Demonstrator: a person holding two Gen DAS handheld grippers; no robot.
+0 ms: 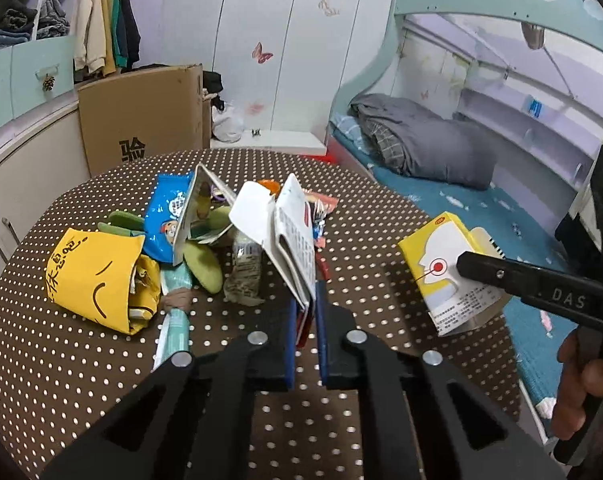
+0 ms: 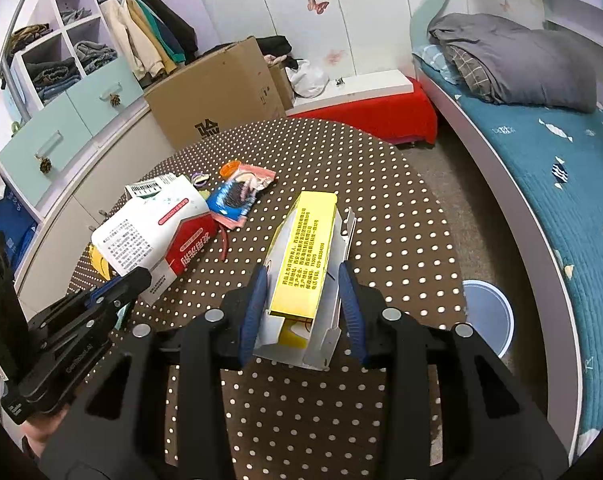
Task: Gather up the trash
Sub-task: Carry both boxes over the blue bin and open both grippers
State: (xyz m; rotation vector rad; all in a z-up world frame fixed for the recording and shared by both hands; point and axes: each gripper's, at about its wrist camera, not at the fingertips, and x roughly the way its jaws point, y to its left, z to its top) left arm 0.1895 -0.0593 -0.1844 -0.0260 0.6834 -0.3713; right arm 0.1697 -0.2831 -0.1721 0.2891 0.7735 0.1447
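Observation:
My left gripper (image 1: 306, 300) is shut on the lower edge of a flattened white and red carton (image 1: 293, 232), which stands up from the dotted brown table (image 1: 341, 420). The right wrist view shows the same carton (image 2: 153, 232) with the left gripper (image 2: 129, 288) clamped on its near corner. My right gripper (image 2: 303, 276) is shut on a yellow and white box (image 2: 305, 240), its blue pads (image 2: 257, 300) pressing both long sides. In the left wrist view that box (image 1: 441, 272) hangs over the table's right edge, with one black finger (image 1: 501, 276) across it.
Loose trash lies on the left of the table: a yellow paper bag (image 1: 97, 280), a blue snack wrapper (image 1: 165, 220), a crumpled clear bottle (image 1: 245, 268), more wrappers (image 2: 237, 192). A round white bin (image 2: 489, 316) stands on the floor between table and bed (image 2: 541, 152). A cardboard box (image 2: 221, 92) stands behind.

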